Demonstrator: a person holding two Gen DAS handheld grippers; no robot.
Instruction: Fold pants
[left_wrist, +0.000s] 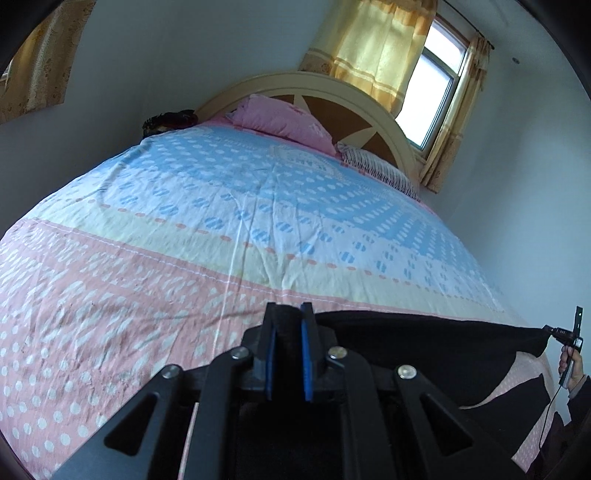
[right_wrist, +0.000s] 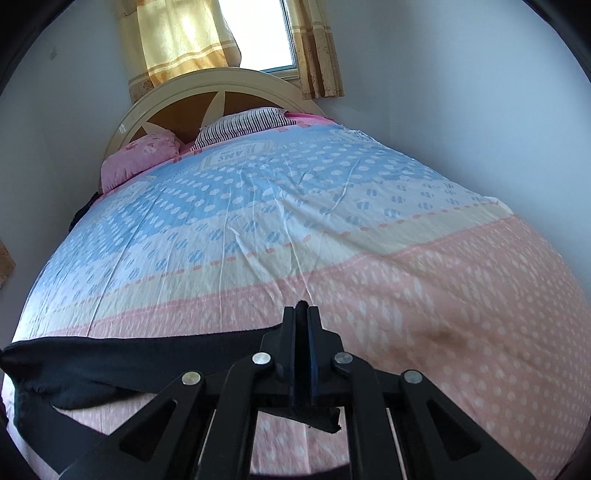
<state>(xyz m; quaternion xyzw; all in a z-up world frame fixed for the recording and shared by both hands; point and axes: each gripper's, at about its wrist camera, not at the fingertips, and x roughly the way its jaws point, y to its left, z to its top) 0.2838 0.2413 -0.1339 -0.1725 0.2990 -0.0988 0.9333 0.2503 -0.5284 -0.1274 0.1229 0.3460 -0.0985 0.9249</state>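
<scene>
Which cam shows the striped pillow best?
Right wrist view: the black-and-white striped pillow sits near frame centre against the cream wooden headboard, its top face showing. Left wrist view catches it side-on toward the right edge, beside the pink pillow.
</scene>
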